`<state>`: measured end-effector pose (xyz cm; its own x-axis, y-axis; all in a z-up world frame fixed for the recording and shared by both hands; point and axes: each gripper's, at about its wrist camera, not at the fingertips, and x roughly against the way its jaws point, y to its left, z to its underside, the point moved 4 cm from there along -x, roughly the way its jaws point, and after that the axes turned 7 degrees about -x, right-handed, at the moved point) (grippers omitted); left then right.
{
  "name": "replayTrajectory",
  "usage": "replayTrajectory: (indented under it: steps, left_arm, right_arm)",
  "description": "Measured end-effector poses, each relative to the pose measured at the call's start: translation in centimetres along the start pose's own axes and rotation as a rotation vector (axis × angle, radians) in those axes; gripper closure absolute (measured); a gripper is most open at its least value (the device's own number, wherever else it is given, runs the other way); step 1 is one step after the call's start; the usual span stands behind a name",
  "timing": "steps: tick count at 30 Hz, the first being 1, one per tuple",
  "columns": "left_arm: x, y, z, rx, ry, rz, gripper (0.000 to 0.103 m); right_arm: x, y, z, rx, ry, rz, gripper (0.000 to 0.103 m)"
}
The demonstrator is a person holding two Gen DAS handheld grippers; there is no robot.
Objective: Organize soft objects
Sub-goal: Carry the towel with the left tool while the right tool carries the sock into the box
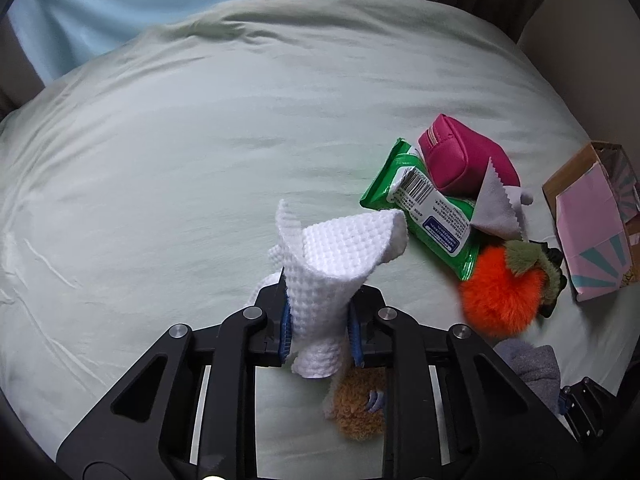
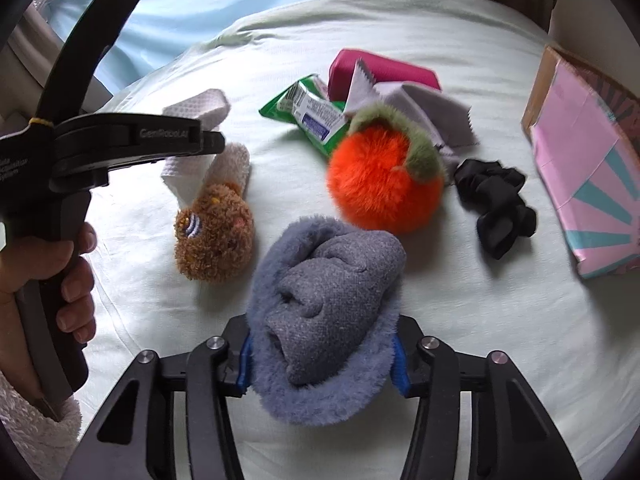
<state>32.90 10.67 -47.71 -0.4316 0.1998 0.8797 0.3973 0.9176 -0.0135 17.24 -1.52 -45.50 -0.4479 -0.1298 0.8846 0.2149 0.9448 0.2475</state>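
My left gripper (image 1: 319, 332) is shut on a white waffle-knit cloth (image 1: 336, 264) and holds it above the bed; the cloth also shows in the right wrist view (image 2: 200, 112), beside the left gripper's body (image 2: 120, 140). My right gripper (image 2: 322, 364) is shut on a fluffy grey-blue sock (image 2: 324, 304). A brown plush toy (image 2: 216, 236) lies under the left gripper. An orange fuzzy ball (image 2: 380, 184), a black scrunchie (image 2: 496, 204), a grey wipe cloth (image 2: 432, 112), a green wipes pack (image 2: 316, 116) and a pink pouch (image 2: 380, 72) lie beyond.
Everything rests on a pale green bed sheet (image 1: 180, 140). A pink and brown cardboard box (image 2: 580, 160) lies at the right edge. A light blue curtain (image 1: 180, 0) hangs behind the bed. A hand in a fleecy sleeve (image 2: 60, 280) holds the left gripper.
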Motion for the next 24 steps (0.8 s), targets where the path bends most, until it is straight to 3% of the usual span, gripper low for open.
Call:
replayTrajectory:
  steps: [6,14,24]
  left_arm:
    - [5.1,-0.4,-0.7,0.010,-0.025,-0.027,0.084]
    - [13.4,-2.7,-3.0,0.018,-0.078,-0.051,0.084]
    - [21.7,-9.5,-5.6,0.033,-0.137,-0.072,0.084]
  right_arm:
    - [3.6,0.2,-2.2,-0.006,-0.039,0.008,0.055]
    - [12.5,0.2,-6.5,0.013,-0.153,0.009,0.055]
    - [23.1,-4.3,-10.5,-0.035,-0.254,-0.024,0.056]
